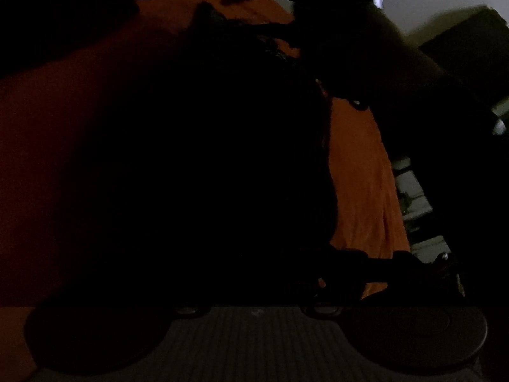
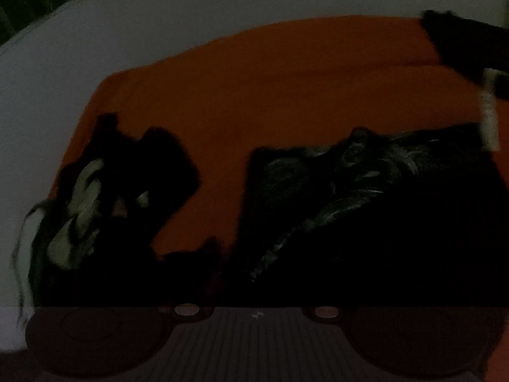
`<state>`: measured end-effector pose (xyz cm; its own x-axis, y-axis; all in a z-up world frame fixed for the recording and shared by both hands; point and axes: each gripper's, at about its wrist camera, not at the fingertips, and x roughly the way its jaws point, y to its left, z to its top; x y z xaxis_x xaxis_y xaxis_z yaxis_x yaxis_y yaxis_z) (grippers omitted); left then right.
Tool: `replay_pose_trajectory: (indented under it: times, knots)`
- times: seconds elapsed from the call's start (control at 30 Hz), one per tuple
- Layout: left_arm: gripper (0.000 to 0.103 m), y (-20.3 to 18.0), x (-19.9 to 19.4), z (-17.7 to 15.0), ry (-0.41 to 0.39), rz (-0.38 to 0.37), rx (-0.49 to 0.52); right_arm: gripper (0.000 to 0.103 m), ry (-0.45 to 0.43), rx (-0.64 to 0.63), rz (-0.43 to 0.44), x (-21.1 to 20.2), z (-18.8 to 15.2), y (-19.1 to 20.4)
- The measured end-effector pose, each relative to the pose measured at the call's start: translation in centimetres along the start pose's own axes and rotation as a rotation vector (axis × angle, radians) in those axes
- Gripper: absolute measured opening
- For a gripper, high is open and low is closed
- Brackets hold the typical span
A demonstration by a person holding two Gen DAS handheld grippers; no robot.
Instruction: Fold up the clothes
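Both views are very dark. A black garment (image 2: 366, 210) with a faint printed pattern lies on an orange sheet (image 2: 286, 89) in the right wrist view. In the left wrist view the same black garment (image 1: 206, 159) fills the middle, close to the camera, on the orange sheet (image 1: 359, 175). Neither gripper's fingers can be made out against the dark cloth. A dark shape like the other gripper (image 1: 381, 63) reaches in from the upper right of the left wrist view.
A second dark pile of clothes with pale patches (image 2: 95, 197) lies at the sheet's left edge. A pale wall (image 2: 222, 6) is behind the bed. A white strip (image 2: 488, 111) hangs at the right. Pale floor tiles (image 1: 413, 197) show beside the bed.
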<state>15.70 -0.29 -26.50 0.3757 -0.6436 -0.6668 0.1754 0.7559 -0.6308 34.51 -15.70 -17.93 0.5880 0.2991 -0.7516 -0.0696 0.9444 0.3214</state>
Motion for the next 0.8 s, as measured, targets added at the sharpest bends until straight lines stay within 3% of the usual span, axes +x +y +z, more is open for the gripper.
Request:
replay_pose_trajectory:
  times: [0.13, 0.3, 0.47, 0.57, 0.67, 0.7, 0.73, 0.77, 0.8]
  knots:
    - [0.087, -1.3, -0.6, 0.0, -0.014, 0.038, 0.016, 0.078, -0.097, 0.005, 0.034, -5.0, 0.3, -1.0]
    - [0.087, -3.6, -2.5, 1.0, -0.066, 0.078, 0.070, 0.084, -0.158, 0.056, 0.029, -12.4, -1.5, -5.5]
    - [0.092, -5.9, -0.7, 3.5, -0.080, 0.174, 0.167, 0.089, -0.162, 0.136, 0.004, -17.2, -9.2, -12.5]
    - [0.092, -7.3, 0.3, 5.1, -0.088, 0.231, 0.226, 0.091, -0.139, 0.164, -0.054, -17.2, -13.8, -15.6]
    - [0.092, -8.7, 1.4, 6.6, -0.096, 0.289, 0.284, 0.091, -0.153, 0.227, -0.058, -17.2, -17.8, -17.7]
    - [0.092, -9.2, 1.7, 7.1, -0.099, 0.308, 0.304, 0.090, -0.170, 0.250, -0.040, -17.3, -19.1, -18.1]
    - [0.092, -9.5, 2.3, 6.9, -0.098, 0.323, 0.323, 0.081, -0.185, 0.261, -0.026, -17.3, -20.2, -18.1]
    - [0.090, -10.1, 3.2, 6.4, -0.094, 0.328, 0.345, 0.063, -0.199, 0.270, -0.014, -17.3, -21.1, -18.0]
    - [0.074, -10.7, 4.0, 5.7, -0.093, 0.323, 0.367, 0.052, -0.213, 0.279, -0.001, -17.3, -22.1, -17.8]
